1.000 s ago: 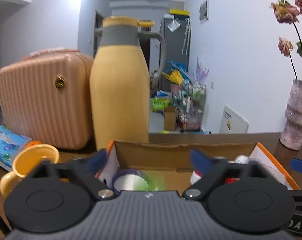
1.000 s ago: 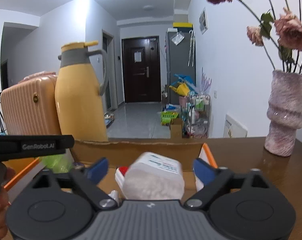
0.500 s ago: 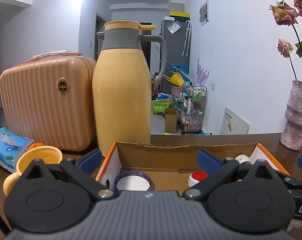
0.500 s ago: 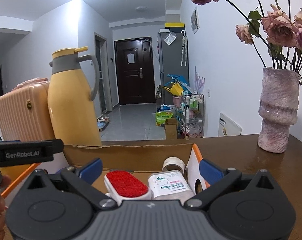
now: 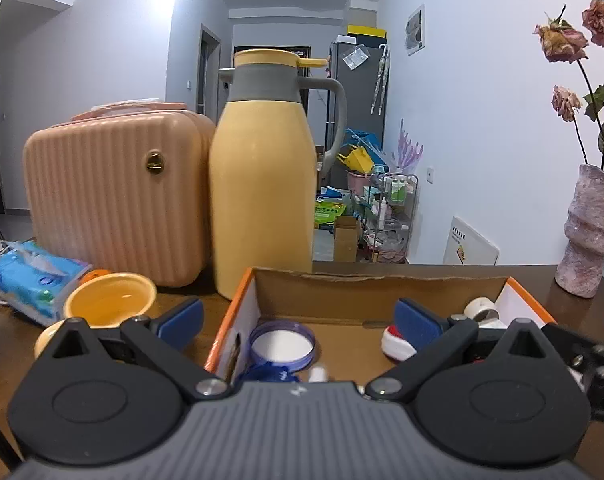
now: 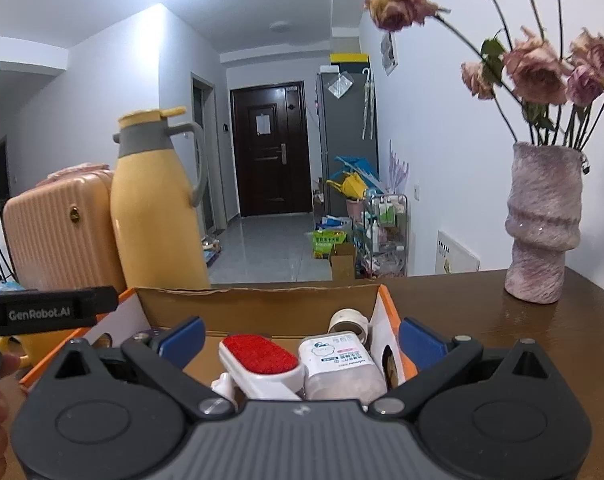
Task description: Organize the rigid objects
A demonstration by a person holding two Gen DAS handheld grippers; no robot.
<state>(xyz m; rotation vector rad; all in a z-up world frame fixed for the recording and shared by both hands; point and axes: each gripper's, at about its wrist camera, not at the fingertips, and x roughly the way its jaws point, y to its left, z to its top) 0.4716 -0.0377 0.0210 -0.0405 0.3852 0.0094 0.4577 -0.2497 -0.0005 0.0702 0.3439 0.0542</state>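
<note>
Cardboard box with orange edges sits open on a brown table, holding several small things. At its left end lies a round purple-rimmed lid with a white centre. Toward the right end lie a white brush with a red pad, a clear bottle with a white label just beside it, and a roll of tape behind them near the box's right wall.

The left gripper hovers over the box's near left corner, its blue-tipped fingers spread wide and holding nothing. The right gripper hovers over the right end, also spread wide and empty, with the brush and bottle lying below between its fingers.

Behind the box stands a tall yellow jug with a grey collar and handle, and left of it a ribbed pink case, the two apparently touching. Left of the box are a yellow cup and a blue tissue pack. Well to the right stands a mottled pink vase of dried roses.
</note>
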